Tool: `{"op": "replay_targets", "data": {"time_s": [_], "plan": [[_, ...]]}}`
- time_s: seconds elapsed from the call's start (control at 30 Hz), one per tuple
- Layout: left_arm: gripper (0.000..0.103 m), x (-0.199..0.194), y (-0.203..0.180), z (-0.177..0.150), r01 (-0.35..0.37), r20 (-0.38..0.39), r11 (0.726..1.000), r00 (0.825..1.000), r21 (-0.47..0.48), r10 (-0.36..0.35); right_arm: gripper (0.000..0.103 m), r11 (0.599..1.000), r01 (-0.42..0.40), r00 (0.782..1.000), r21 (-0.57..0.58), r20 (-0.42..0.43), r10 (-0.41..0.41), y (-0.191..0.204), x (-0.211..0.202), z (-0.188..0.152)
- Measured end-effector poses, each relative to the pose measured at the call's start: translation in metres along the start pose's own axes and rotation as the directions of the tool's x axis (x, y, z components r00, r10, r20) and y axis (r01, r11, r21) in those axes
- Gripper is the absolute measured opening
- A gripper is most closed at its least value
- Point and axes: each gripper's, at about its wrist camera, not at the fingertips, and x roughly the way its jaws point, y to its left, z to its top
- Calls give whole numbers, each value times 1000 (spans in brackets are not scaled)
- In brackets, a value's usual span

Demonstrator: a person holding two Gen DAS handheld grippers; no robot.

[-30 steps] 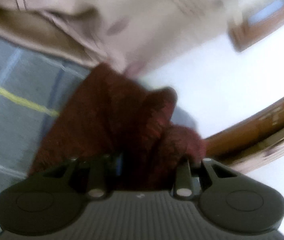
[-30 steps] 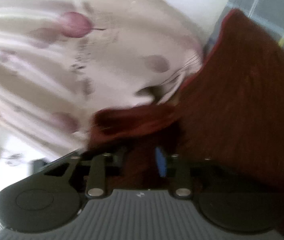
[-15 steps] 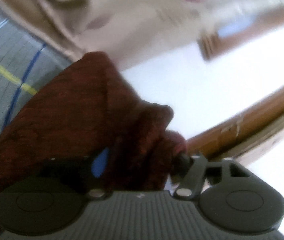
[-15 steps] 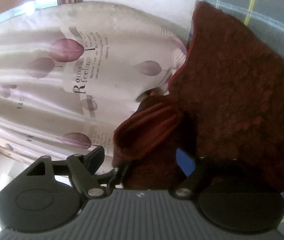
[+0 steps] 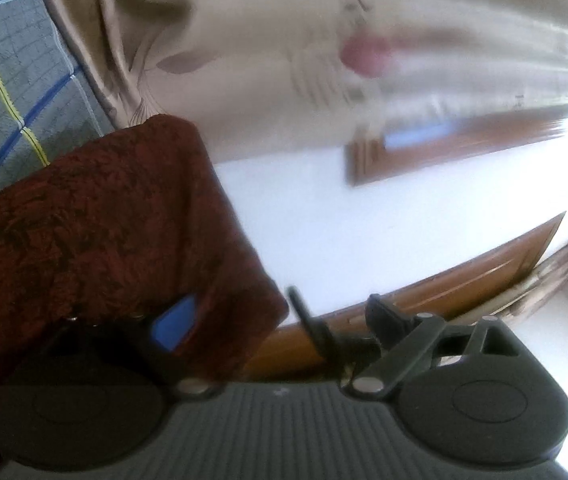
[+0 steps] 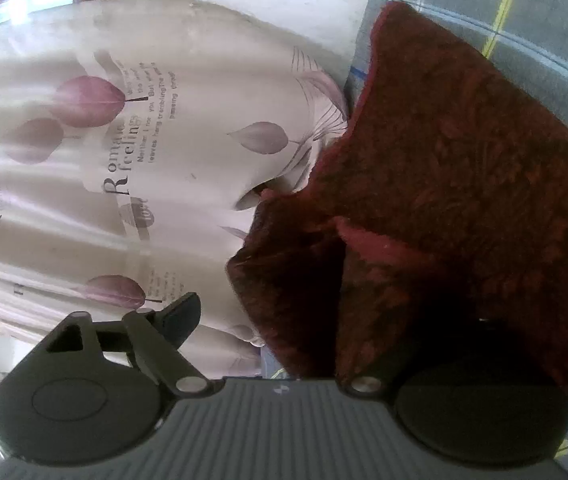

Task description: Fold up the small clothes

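1. Spreading wide, the left gripper [image 5: 239, 328] has its fingers parted, and the dark red fleece garment [image 5: 95, 216] drapes over the left-hand finger only; the right-hand finger [image 5: 308, 320] stands bare, with nothing between the two.
2. Over on the right gripper [image 6: 284, 320], the fingers are parted too: the left-hand finger [image 6: 179, 316] is clear, while the right-hand one is buried under the fleece [image 6: 456, 184].
3. So neither gripper is pinching; the cloth merely hangs on one finger of each.
4. The garment runs forward and outward from both, its body over the grey checked bedspread [image 6: 524, 12], the leaf-print curtain [image 6: 143, 140] beyond.
5. The point to watch, I'd say: the fleece lies to the left of the left fingers and to the right of the right fingers, so any re-grip means shifting sideways toward it. Both sit equally near.
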Motion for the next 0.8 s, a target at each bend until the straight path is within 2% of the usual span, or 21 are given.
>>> {"op": "replay_targets", "data": {"time_s": [0.13, 0.17, 0.23, 0.3, 0.33, 0.4, 0.47, 0.53, 0.57, 0.63, 0.7, 0.77, 0.8], "plan": [[93, -1, 0, 0, 5, 9, 1000, 1000, -15, -5, 70, 980, 140, 990, -141, 21, -139, 18, 12, -12], [93, -3, 0, -1, 6, 8, 1000, 1000, -16, -6, 63, 966, 178, 984, -187, 26, -177, 22, 16, -16], [93, -7, 0, -1, 9, 4, 999, 1000, -46, -8, 36, 920, 272, 962, -283, 51, -269, 31, 26, -25], [93, -19, 0, 0, 19, 24, 993, 1000, -120, -17, 31, 877, 314, 948, -362, 77, -308, 38, 32, -28], [93, -29, -2, 2, 31, 44, 987, 999, -158, -25, 29, 872, 310, 950, -380, 82, -302, 40, 32, -26], [93, -46, -14, 8, 12, 57, 990, 998, -143, -4, 28, 880, 265, 963, -393, 65, -261, 45, 28, -16], [94, -59, -33, 14, -92, 32, 995, 995, -25, 93, 27, 872, 223, 974, -435, 58, -221, 57, 23, -3], [95, -64, -46, 14, -212, -6, 971, 977, 111, 214, 26, 847, 202, 978, -491, 62, -198, 73, 16, 14], [96, -66, -47, 12, -246, -28, 960, 967, 132, 252, 26, 839, 195, 980, -508, 67, -187, 79, 13, 24], [96, -67, -35, 7, -289, -86, 953, 951, 88, 297, 26, 824, 190, 981, -535, 78, -176, 84, 3, 47], [96, -69, -20, 0, -294, -102, 955, 949, 38, 297, 25, 824, 191, 981, -533, 88, -171, 76, -6, 74], [96, -63, -14, -6, -341, -107, 937, 931, 77, 348, 25, 825, 220, 976, -520, 117, -186, 59, -11, 96], [96, -59, -12, -9, -349, -106, 932, 928, 95, 358, 25, 827, 231, 973, -513, 129, -192, 49, -13, 105]]}}
